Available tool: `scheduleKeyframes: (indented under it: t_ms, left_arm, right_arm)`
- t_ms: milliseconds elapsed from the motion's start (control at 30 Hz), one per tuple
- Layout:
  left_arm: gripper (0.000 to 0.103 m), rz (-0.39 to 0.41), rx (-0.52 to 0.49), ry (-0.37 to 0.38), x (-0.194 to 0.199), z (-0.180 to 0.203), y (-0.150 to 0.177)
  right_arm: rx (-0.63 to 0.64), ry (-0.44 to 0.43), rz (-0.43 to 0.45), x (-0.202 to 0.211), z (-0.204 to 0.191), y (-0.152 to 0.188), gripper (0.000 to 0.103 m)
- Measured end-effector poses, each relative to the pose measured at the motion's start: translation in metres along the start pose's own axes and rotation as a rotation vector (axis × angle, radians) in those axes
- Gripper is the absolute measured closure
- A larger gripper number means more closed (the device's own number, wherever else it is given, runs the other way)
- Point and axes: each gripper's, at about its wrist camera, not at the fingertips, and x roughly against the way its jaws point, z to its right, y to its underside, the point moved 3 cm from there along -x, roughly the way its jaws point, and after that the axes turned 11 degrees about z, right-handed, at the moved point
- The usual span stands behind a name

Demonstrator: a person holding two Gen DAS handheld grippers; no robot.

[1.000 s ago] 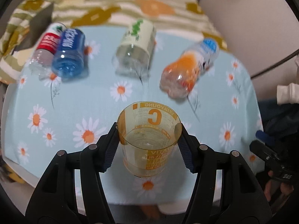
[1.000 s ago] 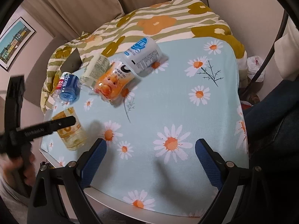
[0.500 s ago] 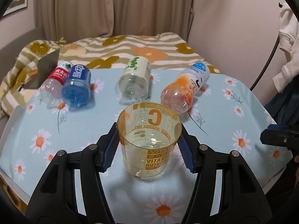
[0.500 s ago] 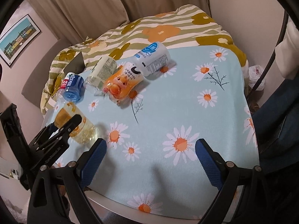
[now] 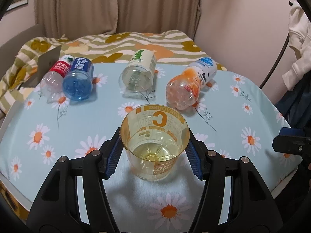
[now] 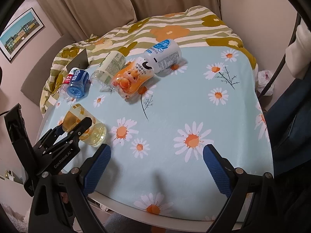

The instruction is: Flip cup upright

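A clear yellow plastic cup (image 5: 154,143) with orange print stands between the blue pads of my left gripper (image 5: 154,151), mouth up, its base at or just above the daisy tablecloth (image 5: 58,136). The pads press its sides. In the right wrist view the cup (image 6: 83,125) leans slightly in the left gripper (image 6: 76,130) at the table's left edge. My right gripper (image 6: 155,167) is open and empty over the table's near edge.
Several plastic bottles lie on their sides at the back: a red-label one (image 5: 55,73), a blue one (image 5: 78,80), a clear green-label one (image 5: 139,74), an orange one (image 5: 191,84). A striped floral blanket (image 5: 136,42) lies behind. The right gripper's tip (image 5: 291,142) shows at right.
My left gripper has tilted the cup from steeply overhead toward level and lowered it to the cloth. The right gripper has stayed nearly still and open.
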Motion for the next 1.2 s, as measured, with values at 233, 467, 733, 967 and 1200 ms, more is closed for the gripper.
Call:
scheduleKeyframes:
  t_ms: [233, 467, 733, 967, 1200]
  left_arm:
    - [0.024, -0.021, -0.029, -0.024, -0.005, 0.000, -0.003]
    - [0.000, -0.032, -0.064, -0.063, 0.001, -0.001, -0.011]
    - [0.000, -0.083, -0.014, -0.095, 0.042, -0.021, -0.041]
    - [0.000, -0.128, -0.028, -0.132, 0.091, -0.040, -0.070]
    - [0.000, -0.149, -0.034, -0.140, 0.133, -0.057, -0.090]
  right_arm:
    - [0.012, 0.016, 0.001, 0.002, -0.002, -0.001, 0.008]
    - [0.022, 0.038, -0.002, 0.001, -0.009, -0.002, 0.008]
    - [0.064, 0.075, 0.070, 0.024, -0.028, -0.020, 0.008]
    - [0.063, 0.096, 0.128, 0.059, -0.057, -0.040, 0.008]
    - [0.082, 0.156, 0.141, 0.091, -0.087, -0.049, 0.008]
